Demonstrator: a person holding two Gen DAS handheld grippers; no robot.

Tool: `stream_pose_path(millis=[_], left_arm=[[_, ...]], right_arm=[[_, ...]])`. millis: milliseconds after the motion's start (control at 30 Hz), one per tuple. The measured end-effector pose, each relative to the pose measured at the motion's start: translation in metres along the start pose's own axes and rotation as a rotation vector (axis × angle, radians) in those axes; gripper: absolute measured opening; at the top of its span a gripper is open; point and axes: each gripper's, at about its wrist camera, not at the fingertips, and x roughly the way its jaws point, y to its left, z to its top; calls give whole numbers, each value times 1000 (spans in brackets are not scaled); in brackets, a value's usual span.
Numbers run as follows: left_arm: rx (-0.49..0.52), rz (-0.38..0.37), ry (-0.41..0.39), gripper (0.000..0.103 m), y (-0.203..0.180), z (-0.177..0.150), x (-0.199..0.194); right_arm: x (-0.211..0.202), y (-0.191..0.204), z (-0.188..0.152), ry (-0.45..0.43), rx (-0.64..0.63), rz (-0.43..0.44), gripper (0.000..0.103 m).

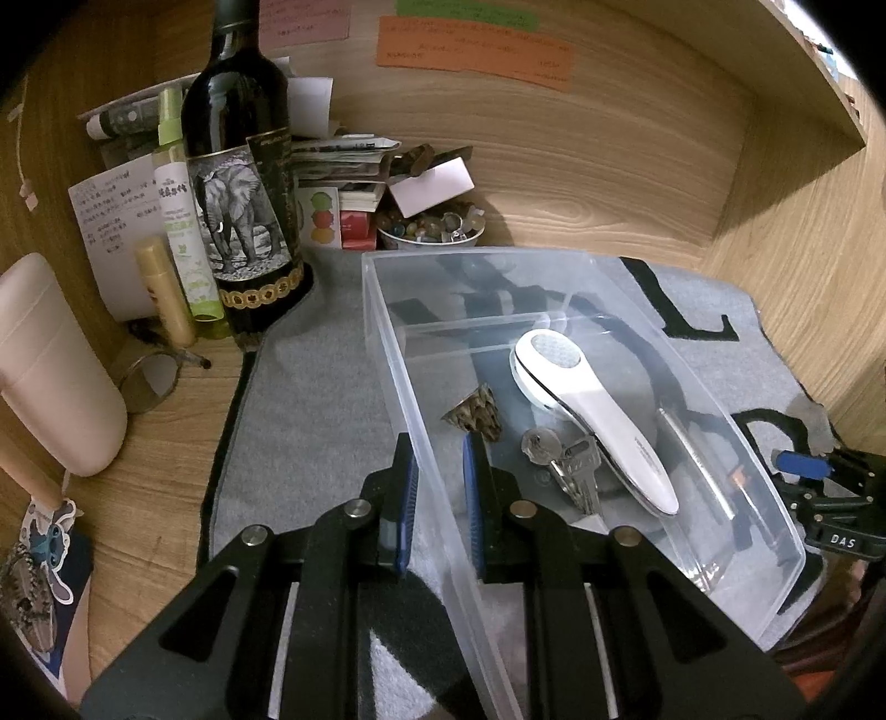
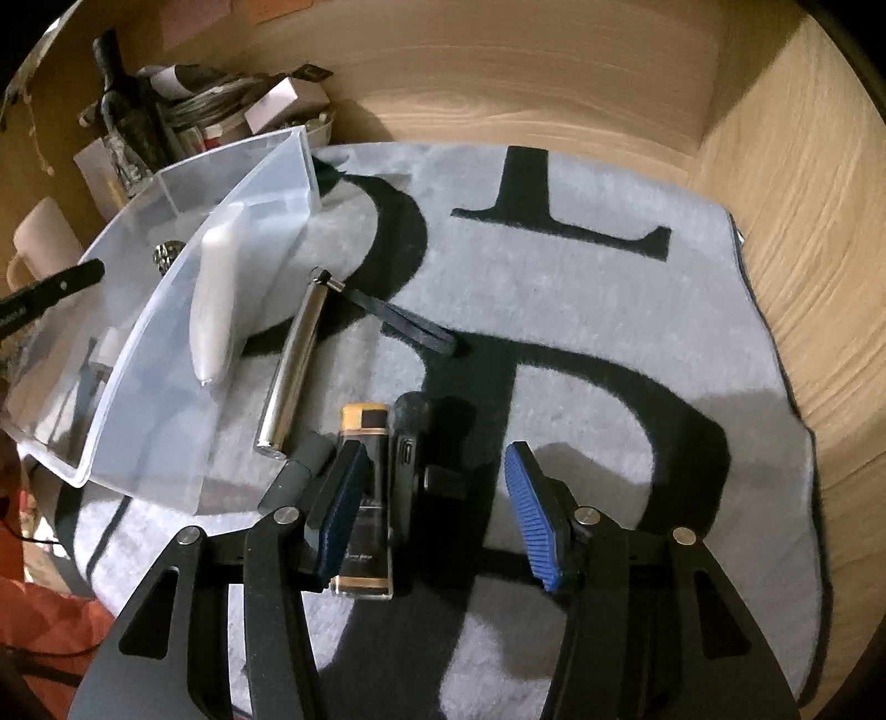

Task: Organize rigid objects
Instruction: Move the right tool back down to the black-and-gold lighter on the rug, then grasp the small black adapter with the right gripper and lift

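Across the grey mat [image 2: 637, 310] we see our left gripper [image 1: 437, 471] clamping the clear bin's [image 1: 720, 399] near wall, our right gripper [image 2: 437, 482] spread wide, seemingly empty, over a lighter [image 2: 362, 498] beside that bin.

Beyond the left gripper [image 1: 437, 476], the wine bottle [image 1: 243, 183] loses its neck to the top edge, and the orange note [image 1: 473, 50] on the back wall is too blurred to read. Ahead of its fingertips, the keys [image 1: 565, 462] slip partly under the white handheld device [image 1: 587, 421]. The right gripper's left pad [image 2: 343, 509] covers part of the gold-capped lighter [image 2: 362, 498]. Left of it, the clear plastic bin [image 2: 138, 354] blurs its contents.
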Motion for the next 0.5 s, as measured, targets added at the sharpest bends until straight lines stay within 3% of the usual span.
stream_pose_path(millis=[267,500], left_arm=[[0,8,1,15,0,-1,-2],[1,7,1,15,-1,-1,-2]], right_arm=[[9,-11,-3,16,17,-20,25],[0,-8,5,-33,-5,-25,25]])
